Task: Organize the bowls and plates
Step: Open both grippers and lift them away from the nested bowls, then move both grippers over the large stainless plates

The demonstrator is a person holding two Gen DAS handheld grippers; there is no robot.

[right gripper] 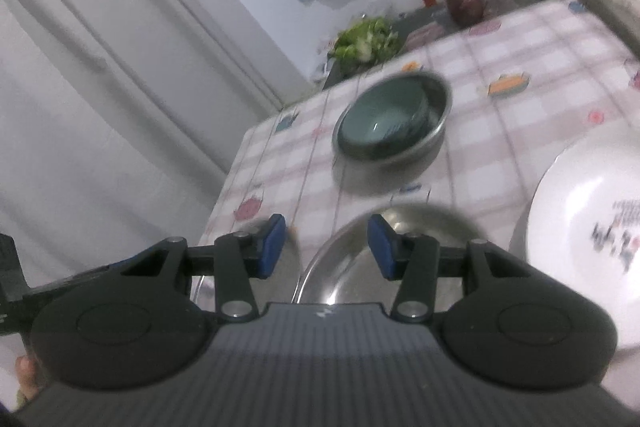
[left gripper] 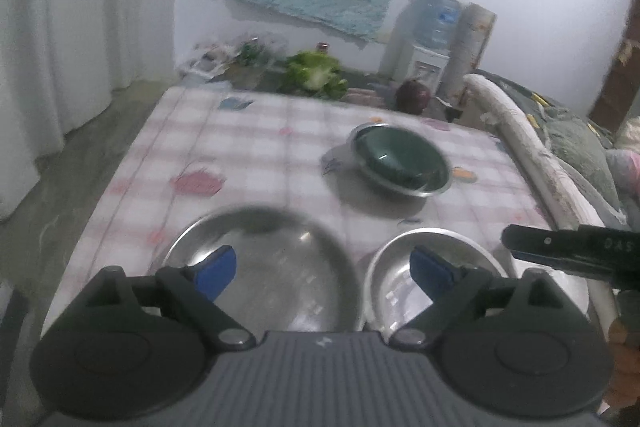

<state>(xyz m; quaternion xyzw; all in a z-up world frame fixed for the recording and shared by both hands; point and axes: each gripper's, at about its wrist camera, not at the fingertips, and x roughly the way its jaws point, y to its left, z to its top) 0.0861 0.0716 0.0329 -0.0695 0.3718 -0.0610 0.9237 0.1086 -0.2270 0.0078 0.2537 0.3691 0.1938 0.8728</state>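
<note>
A steel plate [left gripper: 280,259] lies near the front of the checked table [left gripper: 248,147], with a steel bowl [left gripper: 400,279] to its right. Farther back a green bowl [left gripper: 396,151] sits inside a steel bowl [left gripper: 436,183]. My left gripper [left gripper: 323,267] is open and empty, hovering above the plate and the near steel bowl. In the right wrist view my right gripper [right gripper: 326,247] is open and empty above the near steel bowl [right gripper: 352,267]. A white printed plate [right gripper: 588,227] lies to its right. The nested green bowl [right gripper: 380,123] is ahead.
Green leafy vegetables [left gripper: 316,71], a red onion [left gripper: 412,95] and a small jar stand past the table's far edge. A water dispenser [left gripper: 428,35] is at the back wall. Curtains [left gripper: 60,27] hang on the left. A bed with bedding [left gripper: 560,139] is on the right.
</note>
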